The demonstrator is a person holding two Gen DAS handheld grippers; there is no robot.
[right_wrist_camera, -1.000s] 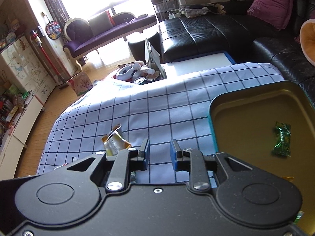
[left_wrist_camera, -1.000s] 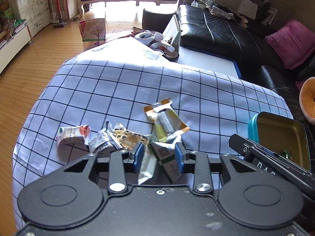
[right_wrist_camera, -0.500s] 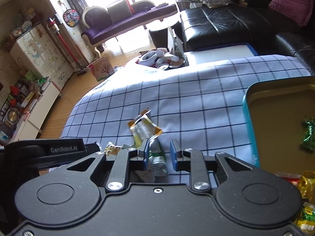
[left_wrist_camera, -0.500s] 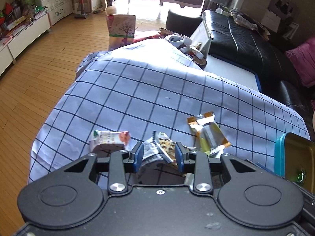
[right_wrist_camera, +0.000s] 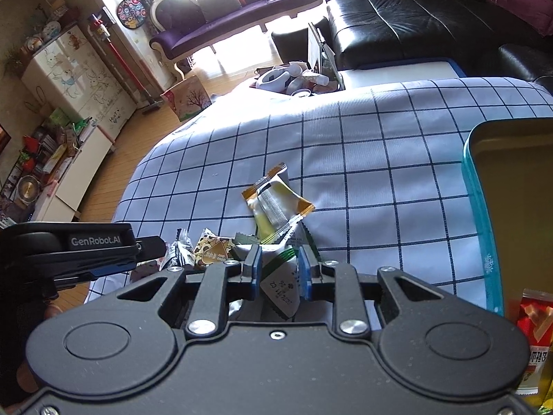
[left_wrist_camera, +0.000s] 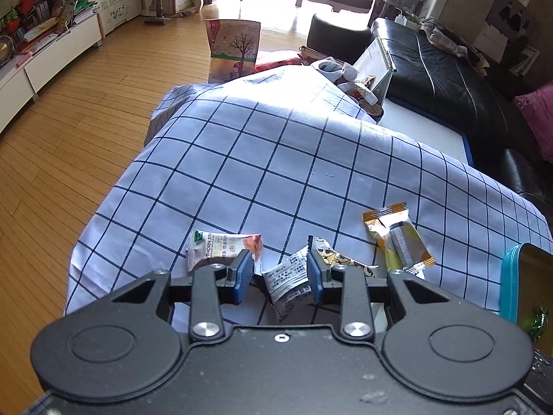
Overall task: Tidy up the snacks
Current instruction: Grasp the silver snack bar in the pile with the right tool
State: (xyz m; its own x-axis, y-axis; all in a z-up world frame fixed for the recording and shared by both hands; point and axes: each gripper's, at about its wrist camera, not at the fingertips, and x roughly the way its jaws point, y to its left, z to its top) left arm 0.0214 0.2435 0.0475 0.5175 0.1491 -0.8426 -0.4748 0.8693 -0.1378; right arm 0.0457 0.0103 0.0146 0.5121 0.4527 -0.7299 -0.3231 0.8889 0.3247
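Since a second ago both wrist views have swung left along the snack pile: the left tongs [left_wrist_camera: 278, 275] went from the green-and-white sachet to the grey-white printed packet [left_wrist_camera: 287, 278], and the right tongs [right_wrist_camera: 276, 271], which were over bare checked cloth [left_wrist_camera: 276, 159], now sit over the green-and-white sachet [right_wrist_camera: 281, 278].

Step in hand, by judgement: both sides lining up a pick from the loose pile, to load into the teal-rimmed tin [right_wrist_camera: 484, 214].

- Left tongs: narrow gap, packet between the blue pads; pads look just clear of the foil, cannot tell if either touches. Not a pinch yet.
- Right tongs: narrow gap too, sachet between the pads, no clear squeeze visible.
- Next move likely calls for lowering a little, closing on the packet body rather than a crimped end, then lifting straight up so neighbours don't drag.

Snacks: small crinkled foil and plastic sachets, light and slippery, overlapping each other on the bench cloth.
- Hawthorn strip pack [left_wrist_camera: 221, 250] at the left end.
- Beige patterned pack [right_wrist_camera: 211, 252] between the two tongs.
- Orange-and-yellow bar wrapper [right_wrist_camera: 276, 204] farther out.
- Tin stands at the right edge of the bench; a green wrapped sweet [left_wrist_camera: 537, 321] is already inside, red packets [right_wrist_camera: 534, 339] beside it.
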